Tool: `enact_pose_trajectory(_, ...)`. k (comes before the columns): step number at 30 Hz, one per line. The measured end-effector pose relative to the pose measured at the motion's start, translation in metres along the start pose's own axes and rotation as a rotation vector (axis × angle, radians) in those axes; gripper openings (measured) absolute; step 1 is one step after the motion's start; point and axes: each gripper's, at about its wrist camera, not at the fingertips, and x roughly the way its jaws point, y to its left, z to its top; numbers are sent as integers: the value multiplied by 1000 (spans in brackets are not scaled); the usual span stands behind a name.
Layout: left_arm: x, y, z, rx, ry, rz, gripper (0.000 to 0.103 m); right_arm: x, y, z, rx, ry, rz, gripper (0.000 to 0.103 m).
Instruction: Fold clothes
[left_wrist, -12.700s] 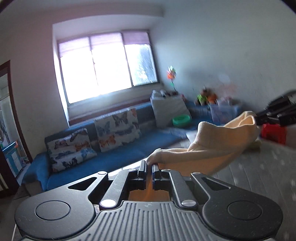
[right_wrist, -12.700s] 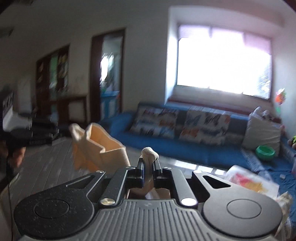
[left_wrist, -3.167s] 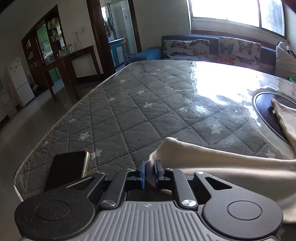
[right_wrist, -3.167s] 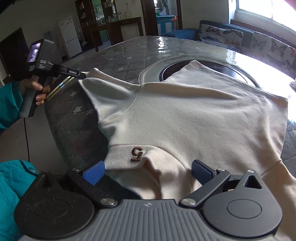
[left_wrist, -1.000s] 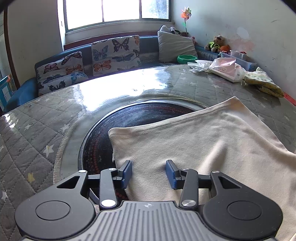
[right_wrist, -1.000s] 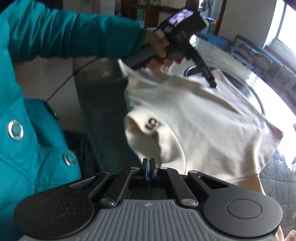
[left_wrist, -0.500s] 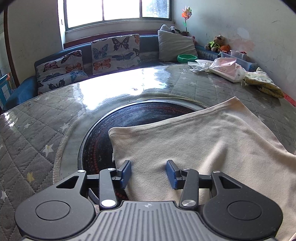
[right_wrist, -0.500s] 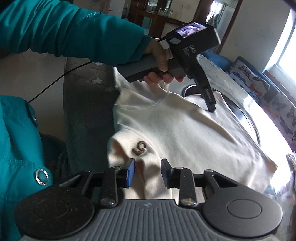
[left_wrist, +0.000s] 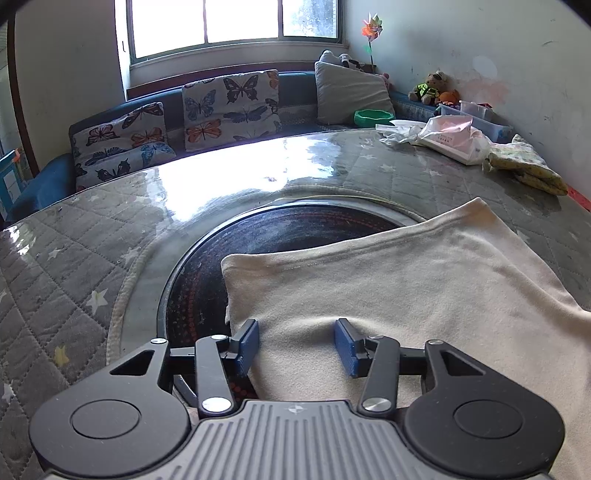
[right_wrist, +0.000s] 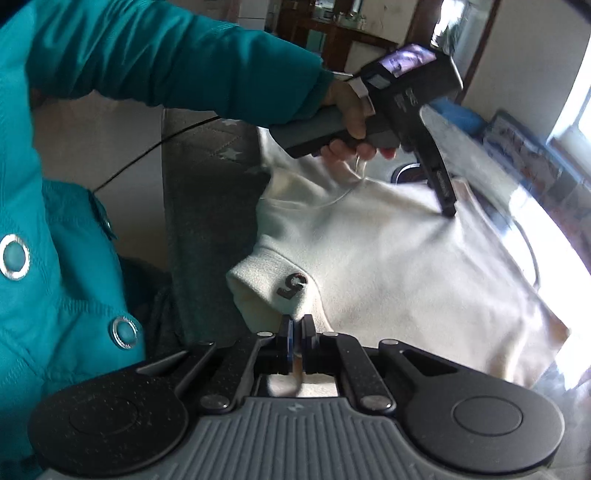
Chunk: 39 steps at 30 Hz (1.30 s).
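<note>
Since half a second ago, the right gripper (right_wrist: 295, 341) has brought its fingers together: they stood spread over the collar then, and have just been closing, so that they now pinch a fold of the cream turtleneck shirt (right_wrist: 388, 266) just below the collar (right_wrist: 266, 284), near the dark embroidered "5" (right_wrist: 291, 285). Cream cloth shows between and behind the blue pads.

Left gripper (left_wrist: 295, 343): position unchanged over the same interval. Its fingers have just been opening a little further and stand spread, with the shirt's (left_wrist: 388, 295) fabric lying between and beneath them. The left blue pad (left_wrist: 246, 343) sits at the garment's side edge; the right pad (left_wrist: 345, 347) rests over the cloth. Neither pad presses the fabric.

Location of garment: spread flat on the table (left_wrist: 110, 236), which carries a grey quilted star-print cover under a glossy clear sheet. The hem end lies partly over the dark round inset (left_wrist: 295, 236) at the table's centre; the collar end hangs at the near edge, in the right wrist view.

Right wrist view also shows the left hand (right_wrist: 351, 122), in a teal sleeve (right_wrist: 166, 59), holding the left gripper's handle, its finger tips (right_wrist: 447, 208) resting on the shirt.

Background items: butterfly-print cushions (left_wrist: 229, 107), a green bowl (left_wrist: 373, 117) and a plastic bag (left_wrist: 450, 138) at the table's far side.
</note>
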Motion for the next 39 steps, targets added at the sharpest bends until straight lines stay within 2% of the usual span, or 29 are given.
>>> enact_pose_trajectory(3,-5,-5,0,21,-3,21,50,-10,-4,-2,62,-26,35,14)
enact_pose_trajectory(4,-8,-8,-1,32,-11,32,50,-14,-6,-3,86,-37,46,21)
enact_pose_trajectory(7,-23,-19,-3,59,-51,29,50,-30,-19,-14,214,-73,16,30)
enact_pose_trajectory(14,-55,-61,-19,115,-87,-90,54,-51,-62,-64,564,-105,-252,37)
enact_pose_trajectory(16,-62,-74,-22,131,-89,-127,54,-56,-67,-83,633,-91,-305,42)
enact_pose_trajectory(26,-83,-150,-35,253,-101,-331,63,-98,-91,-180,971,-33,-616,47)
enact_pose_trajectory(29,-86,-170,-39,294,-103,-371,65,-110,-91,-191,1009,-18,-739,47)
enact_pose_trajectory(31,-89,-181,-42,315,-102,-398,66,-117,-93,-194,1023,-37,-766,48)
enact_pose_trajectory(34,-89,-195,-48,342,-91,-435,66,-122,-98,-191,1031,-115,-751,48)
enact_pose_trajectory(39,-89,-211,-58,374,-61,-460,66,-104,-119,-190,1013,-110,-735,49)
